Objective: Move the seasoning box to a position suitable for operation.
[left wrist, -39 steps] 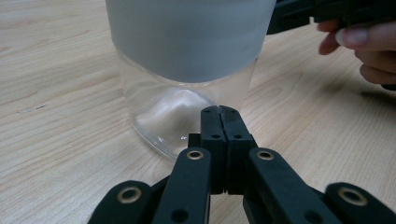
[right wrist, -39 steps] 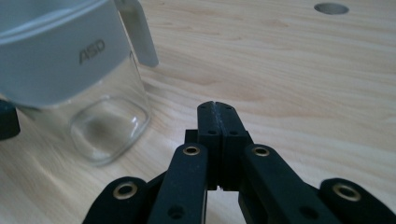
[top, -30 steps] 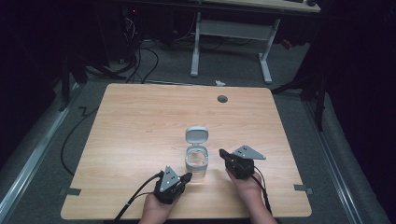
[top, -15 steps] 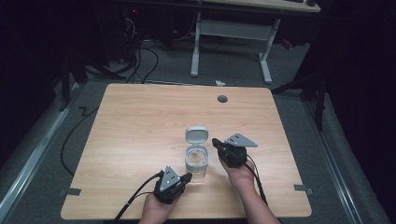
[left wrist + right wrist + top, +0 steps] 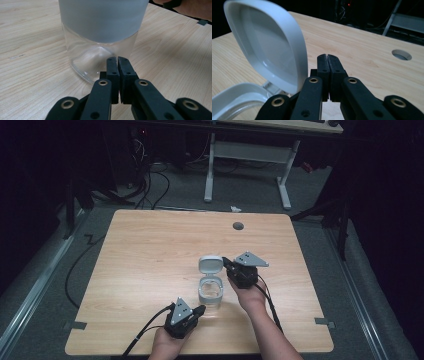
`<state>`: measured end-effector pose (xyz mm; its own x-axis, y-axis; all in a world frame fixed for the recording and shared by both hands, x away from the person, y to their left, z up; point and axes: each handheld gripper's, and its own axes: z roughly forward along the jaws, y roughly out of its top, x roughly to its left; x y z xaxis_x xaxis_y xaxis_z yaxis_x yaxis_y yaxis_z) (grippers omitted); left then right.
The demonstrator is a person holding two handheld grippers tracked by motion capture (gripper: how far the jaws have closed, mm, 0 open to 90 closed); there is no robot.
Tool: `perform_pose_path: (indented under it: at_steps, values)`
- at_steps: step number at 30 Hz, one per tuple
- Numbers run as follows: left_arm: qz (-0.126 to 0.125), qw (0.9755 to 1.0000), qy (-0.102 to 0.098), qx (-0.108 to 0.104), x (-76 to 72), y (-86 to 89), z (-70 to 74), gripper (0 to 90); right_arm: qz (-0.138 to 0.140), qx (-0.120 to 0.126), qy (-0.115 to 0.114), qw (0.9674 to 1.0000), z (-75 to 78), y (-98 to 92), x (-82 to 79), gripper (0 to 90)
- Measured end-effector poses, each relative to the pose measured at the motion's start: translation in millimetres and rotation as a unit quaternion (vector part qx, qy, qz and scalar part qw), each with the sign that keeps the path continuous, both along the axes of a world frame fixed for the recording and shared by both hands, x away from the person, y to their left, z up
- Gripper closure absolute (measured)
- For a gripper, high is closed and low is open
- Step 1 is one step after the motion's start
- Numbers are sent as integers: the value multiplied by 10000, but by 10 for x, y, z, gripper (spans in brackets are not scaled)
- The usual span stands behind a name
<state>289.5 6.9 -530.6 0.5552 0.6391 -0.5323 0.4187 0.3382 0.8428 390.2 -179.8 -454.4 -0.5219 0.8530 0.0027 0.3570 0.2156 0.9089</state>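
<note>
My right tool [image 5: 231, 265], pinched together and empty, sits just beside the raised lid [image 5: 210, 264] of the jar [image 5: 211, 292] mid-surface [image 5: 150, 250]. My left tool [image 5: 117, 62], equally narrow, seems to brace the glass base. Next, I judge, nudge the lid down.

Counter [image 5: 150, 270]: light wood-grain top with rounded corners, standing on grey floor [image 5: 45, 285].
Cable hole [image 5: 238, 226]: round, dark, near the far edge, right of centre.
Jar [image 5: 211, 292]: clear container with a frosted grey upper band, standing upright on the counter, a little right of centre and toward the near side.
Jar lid [image 5: 210, 264]: white, hinged, flipped open and tilted up behind the jar's mouth.
Tape marks: a small grey tab [image 5: 325, 322] at the counter's near right edge, another [image 5: 75, 325] at its near left edge.
Rest of the top: bare wood.
</note>
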Motion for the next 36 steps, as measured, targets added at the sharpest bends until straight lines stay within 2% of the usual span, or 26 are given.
perform_pose_path:
  at_steps: [17,32,36]
  values:
    - [8,10000,-1,0,0,-2,0,880,139,-111,-117,9998,16,16,-105,890]
    - [7,10000,-1,0,-1,-2,0,880,105,-102,-122,9998,-29,-23,-184,889]
    - [-1,10000,-2,11,-2,-3,0,880,123,-11,-228,9997,52,-34,-227,889]
